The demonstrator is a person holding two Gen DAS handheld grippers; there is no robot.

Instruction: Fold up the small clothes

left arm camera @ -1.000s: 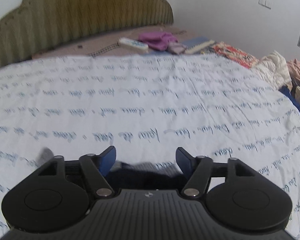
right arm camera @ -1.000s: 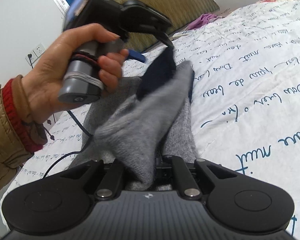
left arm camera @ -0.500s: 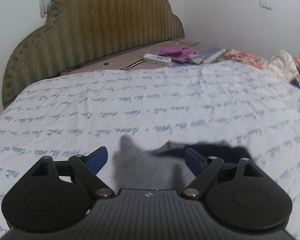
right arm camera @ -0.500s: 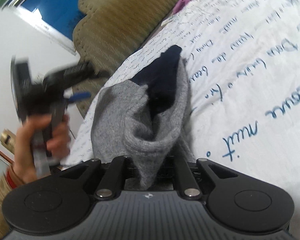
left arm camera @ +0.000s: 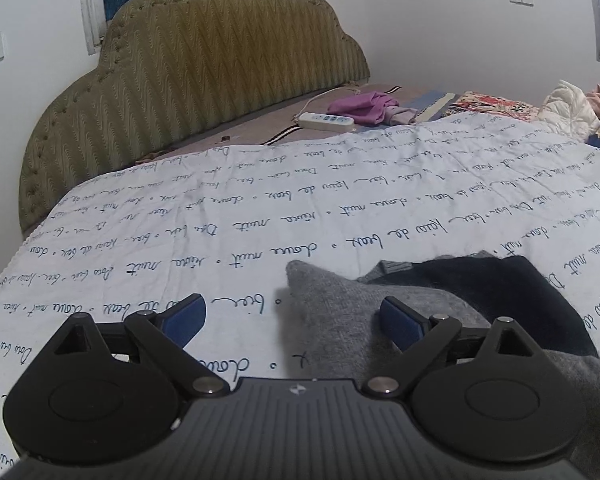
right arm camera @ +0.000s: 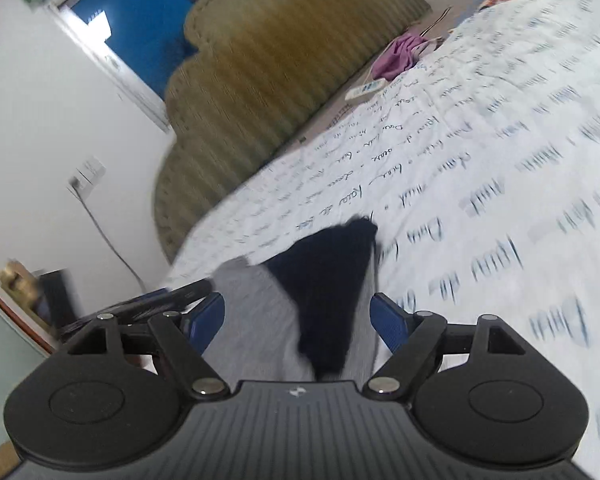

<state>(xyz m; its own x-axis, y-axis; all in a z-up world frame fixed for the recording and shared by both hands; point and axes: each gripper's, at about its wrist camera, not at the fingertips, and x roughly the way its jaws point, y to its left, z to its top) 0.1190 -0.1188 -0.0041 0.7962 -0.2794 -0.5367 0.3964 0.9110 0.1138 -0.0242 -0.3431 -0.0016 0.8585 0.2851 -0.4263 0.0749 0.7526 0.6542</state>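
Grey-and-navy sock (left arm camera: 420, 304) flat on bedspread (left arm camera: 260, 216), long axis toward headboard edge; under right gripper (right arm camera: 298, 316), right of left gripper (left arm camera: 296, 320). Both spread, pinching nothing.

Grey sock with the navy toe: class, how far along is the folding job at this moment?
Done: the grey knitted sock with the navy toe lies doubled over on the white script-printed bedspread. In hand: nothing; the left tongs and right tongs both stand open. Left: perhaps tidying the fold; no other small clothes show nearby.
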